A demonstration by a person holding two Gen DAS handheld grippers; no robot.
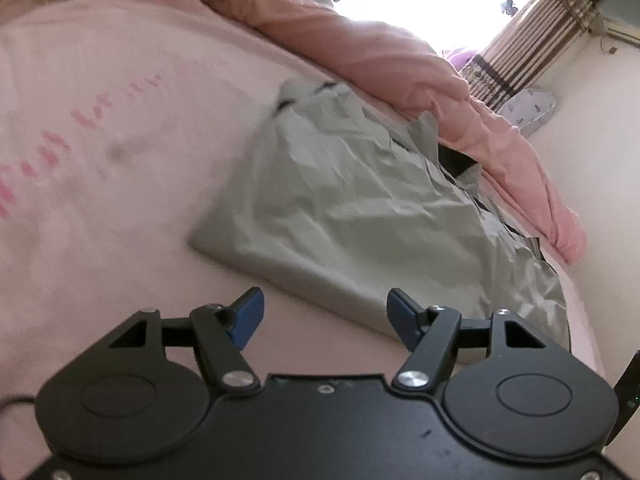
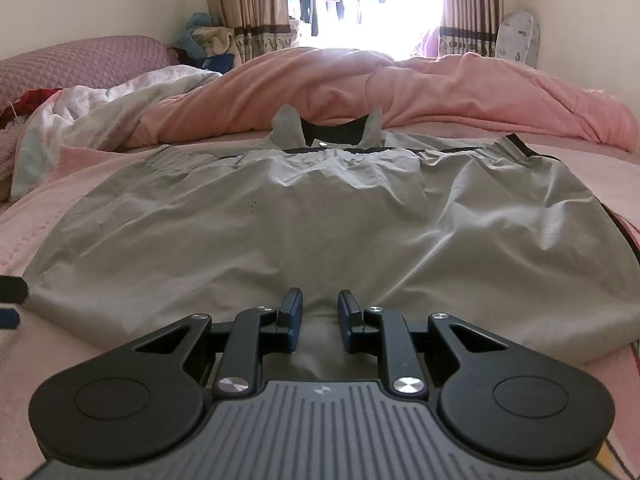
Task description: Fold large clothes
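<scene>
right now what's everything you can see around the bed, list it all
grey jacket: one, light grey with dark trim, spread flat on the bed, collar toward the window
pink sheet: one, pale pink with red print, under the jacket
pink duvet: one, salmon pink, bunched along the far side of the bed
white quilt: one, white with a faint pattern, crumpled at far left
mauve pillow: one, textured, far left
curtains: a pair, brown striped, either side of the bright window
left tool: one, black with blue pads, open, over the sheet at the jacket's edge
right tool: one, black with blue pads, open, at the jacket's near hem
</scene>
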